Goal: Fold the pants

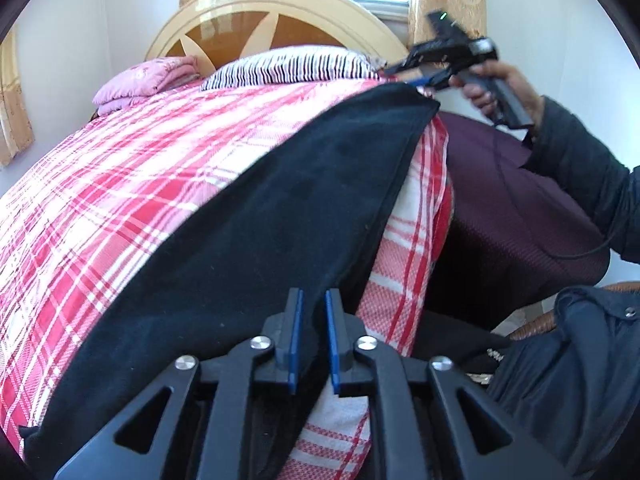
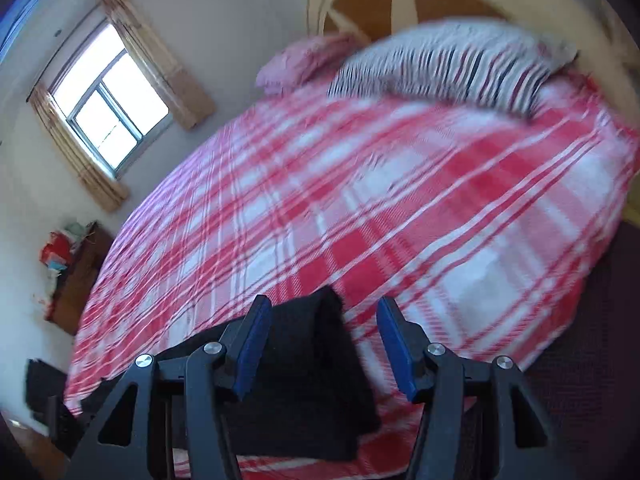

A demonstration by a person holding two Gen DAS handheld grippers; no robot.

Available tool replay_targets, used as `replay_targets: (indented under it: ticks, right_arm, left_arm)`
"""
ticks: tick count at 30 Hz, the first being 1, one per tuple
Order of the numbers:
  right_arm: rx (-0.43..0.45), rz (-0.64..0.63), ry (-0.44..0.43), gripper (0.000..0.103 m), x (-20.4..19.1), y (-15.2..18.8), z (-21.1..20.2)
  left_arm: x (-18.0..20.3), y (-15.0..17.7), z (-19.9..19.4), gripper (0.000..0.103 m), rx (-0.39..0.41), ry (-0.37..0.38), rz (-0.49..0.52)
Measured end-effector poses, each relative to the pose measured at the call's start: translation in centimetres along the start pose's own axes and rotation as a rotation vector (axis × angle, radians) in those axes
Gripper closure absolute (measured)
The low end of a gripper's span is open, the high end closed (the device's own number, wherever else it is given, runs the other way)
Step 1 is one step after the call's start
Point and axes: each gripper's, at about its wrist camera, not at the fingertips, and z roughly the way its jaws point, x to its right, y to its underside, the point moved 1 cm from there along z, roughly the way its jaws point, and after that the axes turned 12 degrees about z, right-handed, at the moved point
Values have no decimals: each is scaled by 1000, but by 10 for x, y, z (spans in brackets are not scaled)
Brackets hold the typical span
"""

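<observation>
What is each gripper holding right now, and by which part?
Right gripper is open around the pants end, gripping nothing. Whether the left gripper, nearly closed at the pants' edge, is pinching cloth cannot be told.

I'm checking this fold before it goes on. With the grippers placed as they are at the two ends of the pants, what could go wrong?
1. The right gripper is open around the far end of the black pants, so a lift now may leave it behind.
2. The pants run along the edge of the plaid bed cover; they could slide off.
3. The left gripper might pinch the cover too.
</observation>
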Motion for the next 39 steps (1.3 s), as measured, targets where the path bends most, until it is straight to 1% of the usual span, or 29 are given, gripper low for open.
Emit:
replay_targets:
  ticks: [1,2,3,4,5,8,9,11,12,14,15,16,17,18,20,21,22,25,28,29,31,32,33,34,35,36,37,39]
  right_arm:
    - [-31,-22,-1,69,-4,2,9]
    - [-28,-52,18,80,-8,7,12]
    - [2,-87,27,86,-14,12,10]
    - [32,-126,19,90,-19,18,5]
    - [58,-177,0,90,-27,25,-2]
    - [187,-362,-8,91,-52,51,-31]
    - [244,-467,-3,91,-64,66,-42]
    - [314,-636,-12,91,-77,90,-56]
    - [327,-684,-8,91,-81,96,-58]
    - [353,-727,60,91,-83,99,-54]
    - [366,-710,106,91,-78,93,-47]
    - [374,-649,162,89,-67,80,-38]
    - [363,-594,205,86,-57,69,-29]
    - [345,-533,266,82,-43,54,-18]
    - [350,-456,355,76,-22,38,-8]
    - [365,-432,371,67,-18,36,-8]
    - [373,-407,361,60,-15,34,-11]
    - [358,-392,284,59,-16,42,-24]
    - [307,-448,209,59,-30,52,-29]
    - [275,-446,191,59,-34,52,-26]
    - [215,-402,200,59,-36,43,-16]
    - [175,-365,191,59,-33,36,-9]
    - [115,-296,163,59,-26,26,0]
    - [84,-259,142,60,-22,22,5]
    - [54,-229,125,63,-18,16,10]
    - [46,-209,115,82,-14,11,14]
    - [51,-207,111,97,-14,11,17]
    - [71,-211,88,98,-17,11,12]
  left_arm:
    - [-2,1,0,85,4,-4,-5]
    - [-4,2,0,79,2,-6,-13]
    - [-4,2,2,73,-3,-9,-17]
    - [-4,4,4,70,-10,-17,-20]
    - [-5,5,7,66,-15,-18,-23]
    - [-2,5,16,66,-39,-9,-25]
    - [0,4,19,66,-47,-4,-17]
    - [5,2,22,66,-55,-6,2]
    - [6,2,23,66,-58,-6,8]
    - [8,1,25,66,-63,-5,16]
    - [8,2,25,66,-65,-4,18]
    - [8,1,26,66,-67,-4,17]
    - [7,2,26,66,-69,-4,16]
    - [6,2,26,66,-73,-7,15]
    - [5,2,24,66,-75,-14,15]
    - [4,3,23,66,-74,-22,14]
    - [2,2,23,66,-73,-27,10]
    - [-4,5,20,66,-72,-39,-21]
    - [-6,5,19,66,-67,-47,-35]
    - [-6,4,18,66,-67,-51,-35]
    - [-6,4,15,64,-61,-65,-28]
    - [-6,4,13,63,-57,-70,-27]
    - [-6,3,11,62,-51,-74,-28]
    - [-7,4,9,62,-47,-76,-31]
    - [-8,3,8,62,-44,-80,-34]
    - [-10,4,7,60,-41,-85,-39]
    - [-12,5,7,58,-38,-90,-43]
    - [-16,6,7,51,-33,-98,-62]
